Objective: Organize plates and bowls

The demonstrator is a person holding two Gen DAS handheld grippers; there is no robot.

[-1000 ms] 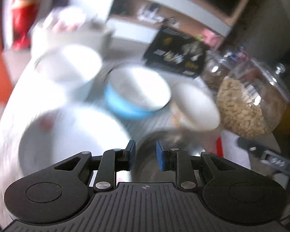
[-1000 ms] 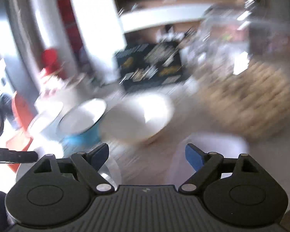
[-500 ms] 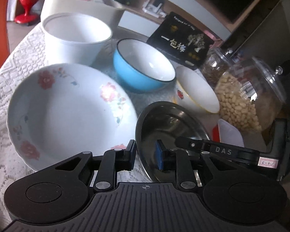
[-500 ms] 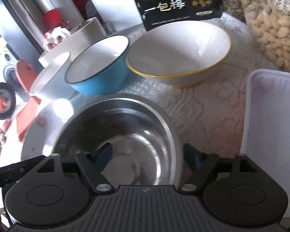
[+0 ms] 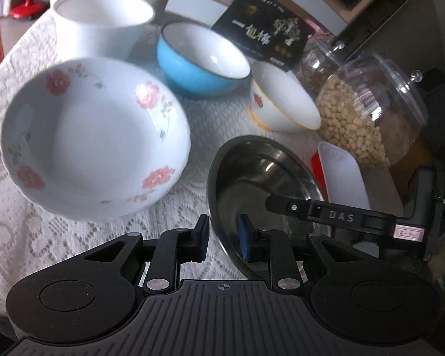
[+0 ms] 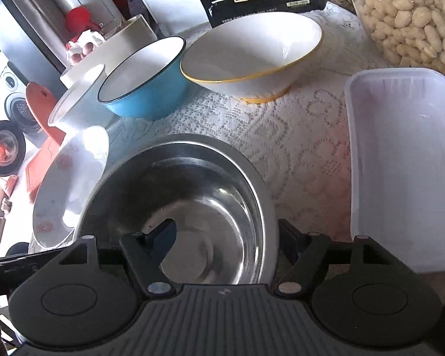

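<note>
Both left gripper (image 5: 222, 233), right gripper (image 6: 227, 234) just narrowed, unclamped, astride mouth-up steel bowl (image 6: 181, 178) rim

Both wrist cameras look steeply down over their fingers, close above the table. Both views share the steel bowl (image 5: 261, 178) (image 6: 187, 195); the left apparently views it from its left side.
</note>
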